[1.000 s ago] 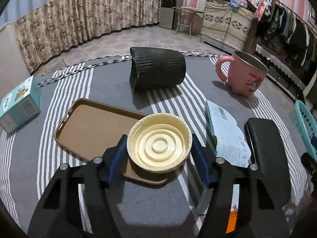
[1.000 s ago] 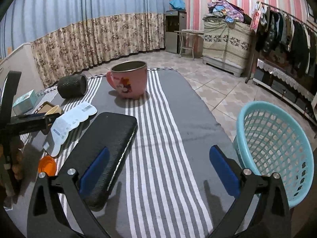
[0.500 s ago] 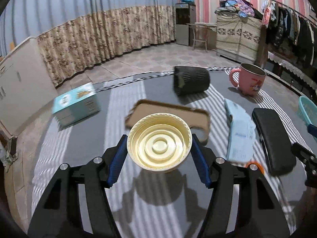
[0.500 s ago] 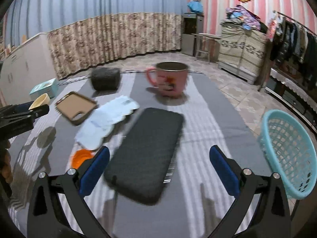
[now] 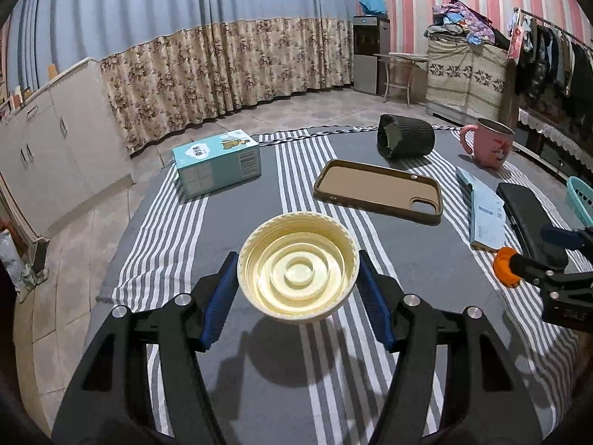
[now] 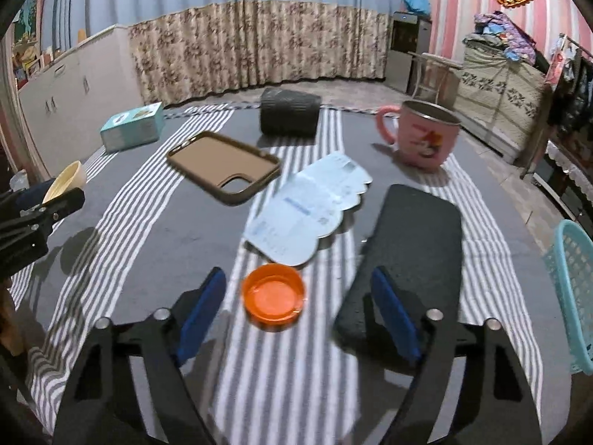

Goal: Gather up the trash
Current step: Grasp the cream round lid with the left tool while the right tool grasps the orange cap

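My left gripper [image 5: 297, 283] is shut on a cream plastic lid [image 5: 298, 282] and holds it above the striped cloth. From the right wrist view the same cream lid [image 6: 66, 181] shows at the far left. An orange cap [image 6: 273, 296] lies on the cloth between the blue pads of my right gripper [image 6: 296, 309], whose jaws are closing with gaps on both sides of the cap. In the left wrist view the orange cap [image 5: 504, 266] sits at the right gripper's tip. A pale blue paper wrapper [image 6: 310, 207] lies just beyond the cap. The turquoise basket [image 6: 576, 293] stands at the right edge.
A black case [image 6: 409, 256] lies right of the orange cap, close to my right finger. A brown phone case [image 6: 222, 165], a black ribbed cup on its side [image 6: 290, 115], a pink mug [image 6: 426, 137] and a teal box [image 6: 132, 126] lie farther back.
My right gripper swung left from the black case to straddle the orange cap, and its jaws narrowed. My left gripper carried the cream lid left, away from the phone case.
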Tool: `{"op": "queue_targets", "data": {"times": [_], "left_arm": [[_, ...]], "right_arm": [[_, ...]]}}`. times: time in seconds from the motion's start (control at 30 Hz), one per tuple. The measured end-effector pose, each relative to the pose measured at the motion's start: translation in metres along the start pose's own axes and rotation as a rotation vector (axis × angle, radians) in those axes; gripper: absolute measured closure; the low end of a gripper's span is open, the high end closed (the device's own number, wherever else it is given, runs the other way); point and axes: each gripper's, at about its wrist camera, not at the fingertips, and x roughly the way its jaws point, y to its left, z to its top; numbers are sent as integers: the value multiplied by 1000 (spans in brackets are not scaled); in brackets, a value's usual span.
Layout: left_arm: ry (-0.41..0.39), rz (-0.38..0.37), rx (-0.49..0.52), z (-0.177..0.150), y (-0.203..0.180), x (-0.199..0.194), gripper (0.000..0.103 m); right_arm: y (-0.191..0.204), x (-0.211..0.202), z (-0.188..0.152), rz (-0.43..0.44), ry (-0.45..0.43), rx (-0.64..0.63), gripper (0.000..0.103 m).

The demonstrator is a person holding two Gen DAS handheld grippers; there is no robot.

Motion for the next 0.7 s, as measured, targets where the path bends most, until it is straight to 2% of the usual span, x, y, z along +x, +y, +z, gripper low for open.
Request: {"op": "queue_targets", "data": {"times": [0.13,0.3,0.37,0.4,0.43,0.57,0.7], "left_arm": [[-4,5,15,-6,-5,2,42],[4,-5,-18,-8,0,3,42],[7,-6,-26,-8,1,3,42],[8,-3,-25,-8,1,3,42],[10,4,-19,-7,-1,3,42],[6,25,-1,-5,-7,0,42],[3,21,-8,1,-14,-5,42]], "right_arm": [[9,10,0,13,34,-28,42],[9,22,-2,3,88,-25,44],[8,23,-1,15,89,-16,50],[7,23,-1,27,90,-15,60],[7,24,-2,37,93,-15,63],[8,16,-1,59,60,-12,63],[0,-10,1,50,-25,-10,63]]}}
